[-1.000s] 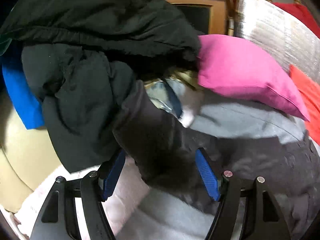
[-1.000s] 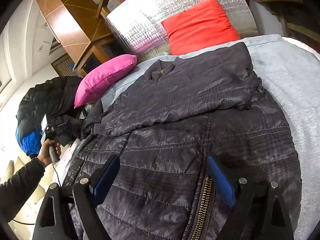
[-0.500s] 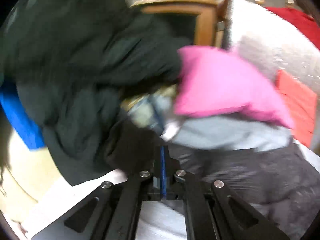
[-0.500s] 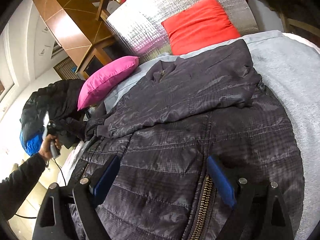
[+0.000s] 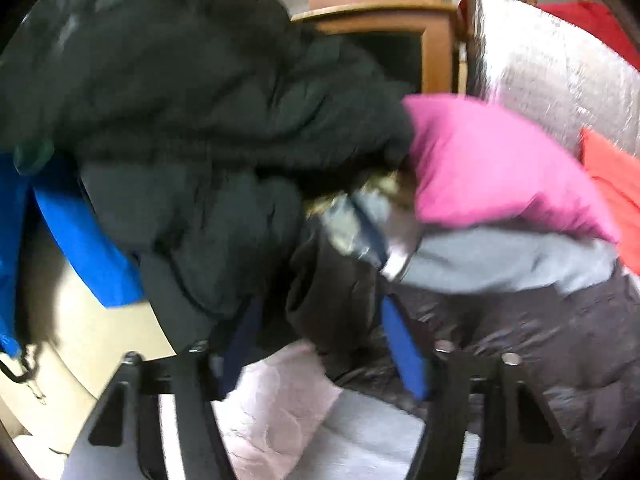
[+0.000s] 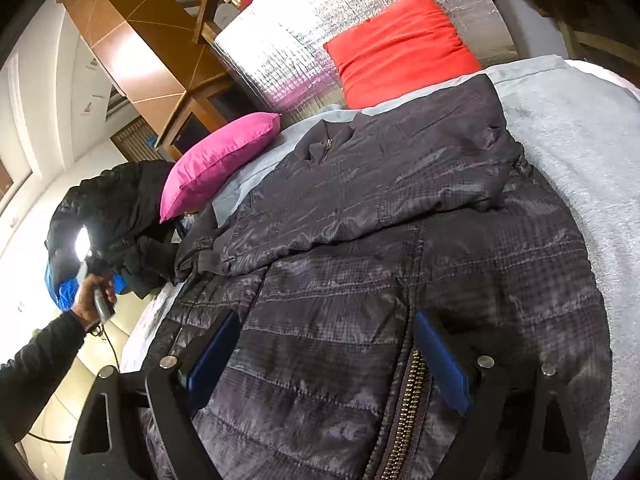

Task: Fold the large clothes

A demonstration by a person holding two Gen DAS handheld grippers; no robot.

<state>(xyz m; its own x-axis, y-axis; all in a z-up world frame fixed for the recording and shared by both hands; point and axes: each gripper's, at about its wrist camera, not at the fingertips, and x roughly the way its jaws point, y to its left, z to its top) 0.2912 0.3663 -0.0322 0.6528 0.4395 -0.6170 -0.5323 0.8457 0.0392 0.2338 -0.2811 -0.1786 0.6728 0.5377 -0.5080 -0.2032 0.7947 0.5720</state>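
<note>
A: How far along is the fold?

B: Partway, by the look of it. The jacket [image 6: 400, 264] lies spread on the bed [image 6: 580, 128], zip facing up, and one sleeve [image 6: 360, 196] is already laid across the chest. The hem end near the right tool [image 6: 326, 356] is still flat, not yet turned up.

A: And that tool?

B: Its jaws stand wide and empty just above the quilted front, one pad either side of the zip [image 6: 404, 408]. It grips nothing.

A: The left one?

B: The left tool [image 5: 320, 352] has just been opening again; a dark fold, the sleeve's cuff [image 5: 332, 312] as far as the blur allows, sits between its pads, and they do not seem to press it. (The view is smeared, so that is a judgement.) Ahead of it are a heap of dark coats [image 5: 192, 120] and a pink pillow [image 5: 492, 168].

A: What is left?

B: Probably the other sleeve, if it is not tucked under already, then doubling the body over.
</note>
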